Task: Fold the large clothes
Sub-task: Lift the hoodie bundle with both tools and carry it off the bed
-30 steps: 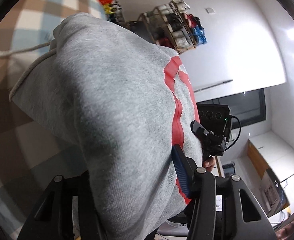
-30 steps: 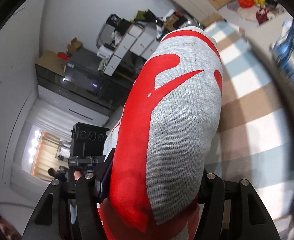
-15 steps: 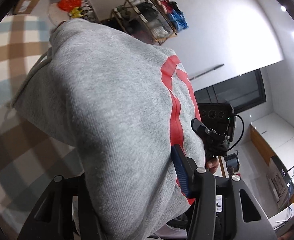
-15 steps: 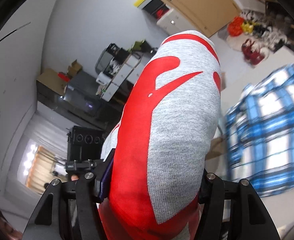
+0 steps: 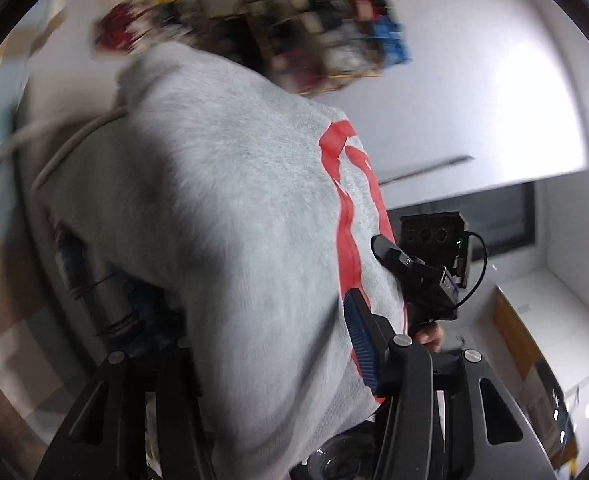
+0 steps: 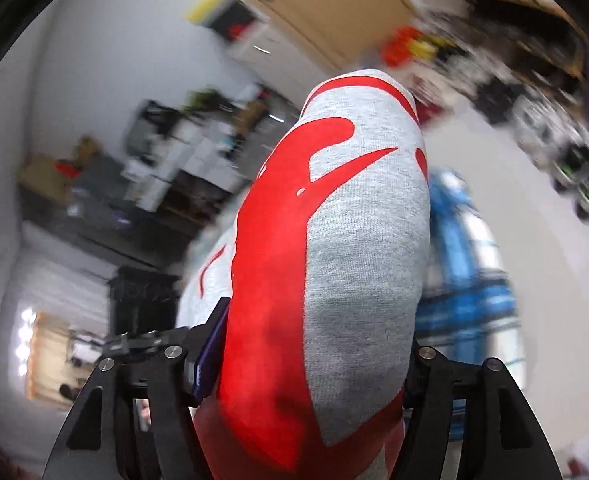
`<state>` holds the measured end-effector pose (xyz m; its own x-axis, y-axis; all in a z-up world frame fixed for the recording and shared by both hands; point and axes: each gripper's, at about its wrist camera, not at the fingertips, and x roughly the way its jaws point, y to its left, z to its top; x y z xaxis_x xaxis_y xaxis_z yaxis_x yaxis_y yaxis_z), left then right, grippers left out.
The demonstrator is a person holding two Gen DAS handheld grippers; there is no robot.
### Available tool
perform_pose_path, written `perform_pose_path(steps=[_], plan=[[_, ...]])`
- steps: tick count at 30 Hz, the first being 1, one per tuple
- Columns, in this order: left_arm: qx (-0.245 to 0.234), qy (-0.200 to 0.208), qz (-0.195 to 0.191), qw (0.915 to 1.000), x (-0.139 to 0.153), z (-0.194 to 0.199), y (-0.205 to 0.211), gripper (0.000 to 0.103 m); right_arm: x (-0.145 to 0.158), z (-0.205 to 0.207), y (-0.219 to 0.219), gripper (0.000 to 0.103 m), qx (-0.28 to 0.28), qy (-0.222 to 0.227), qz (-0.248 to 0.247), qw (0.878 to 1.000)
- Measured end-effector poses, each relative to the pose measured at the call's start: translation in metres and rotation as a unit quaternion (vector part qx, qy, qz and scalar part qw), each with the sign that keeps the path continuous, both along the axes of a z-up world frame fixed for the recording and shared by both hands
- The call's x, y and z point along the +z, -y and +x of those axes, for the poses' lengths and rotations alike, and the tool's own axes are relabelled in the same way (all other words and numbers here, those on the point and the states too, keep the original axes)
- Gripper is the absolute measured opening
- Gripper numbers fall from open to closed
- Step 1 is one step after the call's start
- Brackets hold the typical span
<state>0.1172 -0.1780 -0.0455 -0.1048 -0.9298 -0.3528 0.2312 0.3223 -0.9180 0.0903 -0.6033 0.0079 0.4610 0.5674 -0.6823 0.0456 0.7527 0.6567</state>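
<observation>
A folded grey hoodie with a red print and a pale drawstring fills both views. My left gripper is shut on the hoodie, its blue pad pressed against the cloth. My right gripper is shut on the same hoodie, on the part with the large red graphic. The right gripper also shows in the left wrist view, just beyond the cloth. The bundle hangs in the air between both grippers.
The background is blurred. A rack of clutter hangs on a white wall. A blue plaid garment lies behind the hoodie. Dark shelves and cabinets stand at the left. A wooden cabinet is above.
Both grippers have swung the hoodie up and away from the checked surface, which has left both views. The grips have not changed.
</observation>
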Motion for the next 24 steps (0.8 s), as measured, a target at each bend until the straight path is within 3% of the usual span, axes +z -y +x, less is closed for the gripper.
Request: perform_pose_path(steps=[3,6,8,9,11,12,13,17,20,22,24], plan=[[-0.002,-0.018,0.003,0.9998,-0.022,-0.006,-0.012,0.045,-0.048,0.006,0.008,0.081,0.002,-0.069,-0.023,0.997],[0.005,0.001,-0.022,0.9998,-0.01,-0.015,-0.038,0.045,-0.048,-0.005,0.019,0.081,-0.003,-0.05,-0.021,0.999],[0.006,0.031,-0.009,0.9995,0.007,-0.022,-0.046,0.045,-0.036,-0.008,0.023,0.081,-0.016,-0.046,-0.055,0.997],[0.007,0.042,-0.002,0.9991,0.013,-0.024,-0.048,0.045,-0.025,-0.016,0.02,0.081,-0.022,-0.038,-0.095,0.995],[0.012,0.07,0.011,0.9974,0.031,-0.033,-0.056,0.046,-0.004,-0.024,0.016,0.081,-0.038,-0.019,-0.157,0.987],[0.012,0.085,0.012,0.9962,0.04,-0.039,-0.057,0.046,0.014,-0.037,0.01,0.083,-0.06,0.0,-0.208,0.976],[0.013,0.102,0.012,0.9946,0.05,-0.047,-0.056,0.046,0.03,-0.046,0.006,0.083,-0.067,0.022,-0.223,0.972],[-0.01,0.146,0.015,0.9891,0.065,-0.069,-0.018,0.053,0.068,-0.086,-0.022,0.083,-0.064,0.073,-0.202,0.975],[-0.035,0.149,0.049,0.9869,0.045,-0.061,0.008,0.055,0.067,-0.1,-0.052,0.083,-0.024,0.084,-0.221,0.971],[-0.058,0.12,0.077,0.9881,0.015,-0.058,0.03,0.055,0.055,-0.1,-0.079,0.076,-0.003,0.074,-0.287,0.955],[-0.058,0.101,0.099,0.9882,-0.006,-0.057,0.037,0.055,0.031,-0.095,-0.095,0.045,0.021,0.041,-0.331,0.943]])
